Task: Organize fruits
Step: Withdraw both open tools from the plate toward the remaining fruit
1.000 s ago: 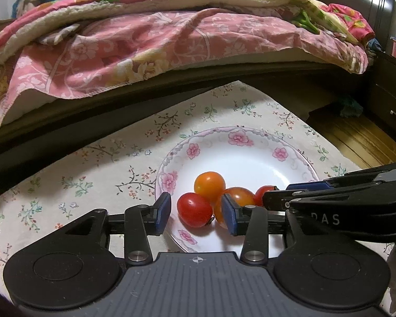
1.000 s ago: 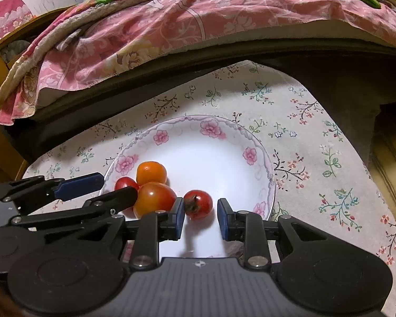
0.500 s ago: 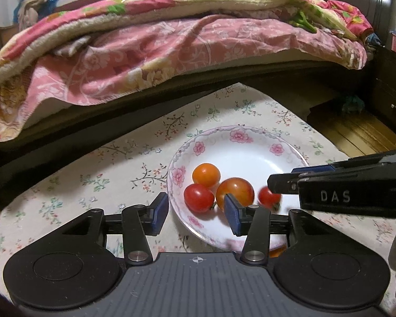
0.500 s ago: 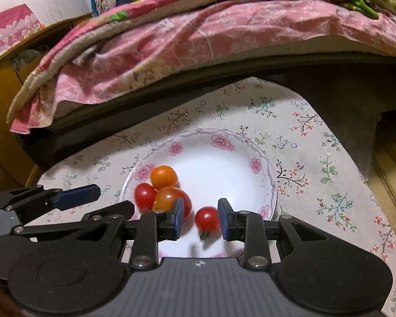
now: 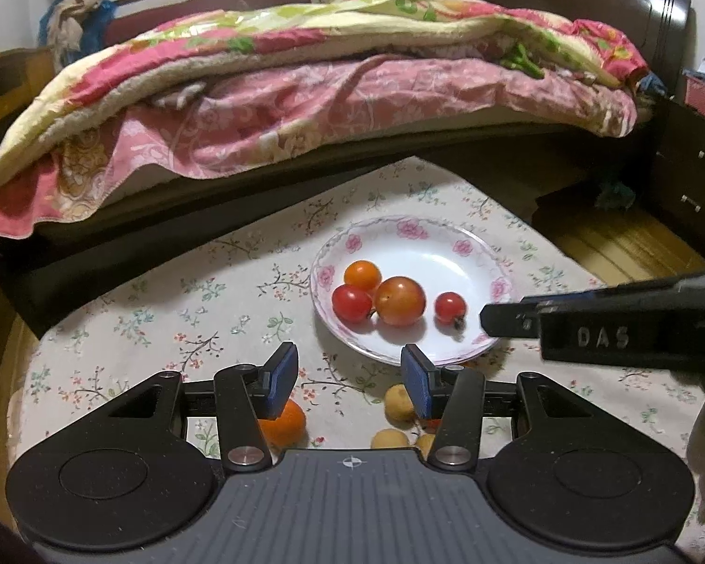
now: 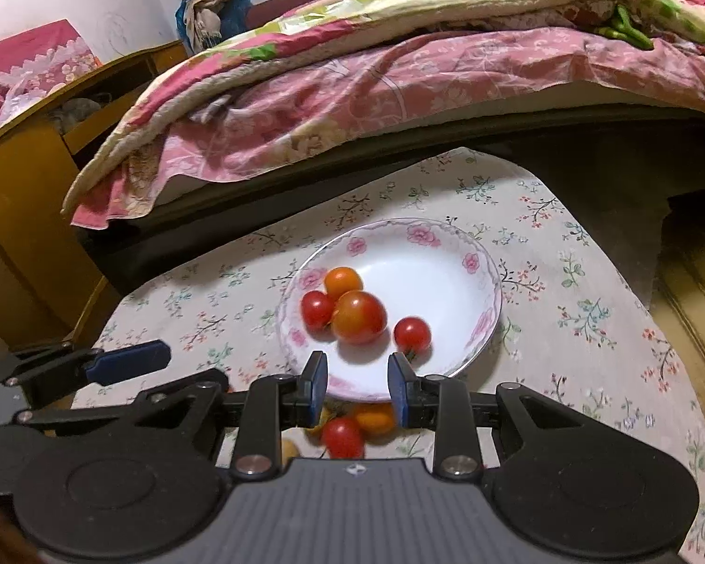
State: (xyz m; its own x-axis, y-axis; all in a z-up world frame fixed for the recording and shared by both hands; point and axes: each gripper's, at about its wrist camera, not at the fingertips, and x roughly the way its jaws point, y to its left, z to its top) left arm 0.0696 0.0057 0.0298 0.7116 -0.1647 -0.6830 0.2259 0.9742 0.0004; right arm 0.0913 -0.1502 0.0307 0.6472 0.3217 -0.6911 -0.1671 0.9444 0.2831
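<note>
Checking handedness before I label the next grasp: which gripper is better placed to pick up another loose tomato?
Probably the right gripper: open and empty, with a red tomato lying off the plate just beneath its fingers.

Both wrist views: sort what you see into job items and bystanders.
Job: plate with four tomatoes; loose fruit on the tablecloth: orange one, yellow ones, red tomato.
Bystanders: bed quilt, tablecloth, wooden cabinet.
</note>
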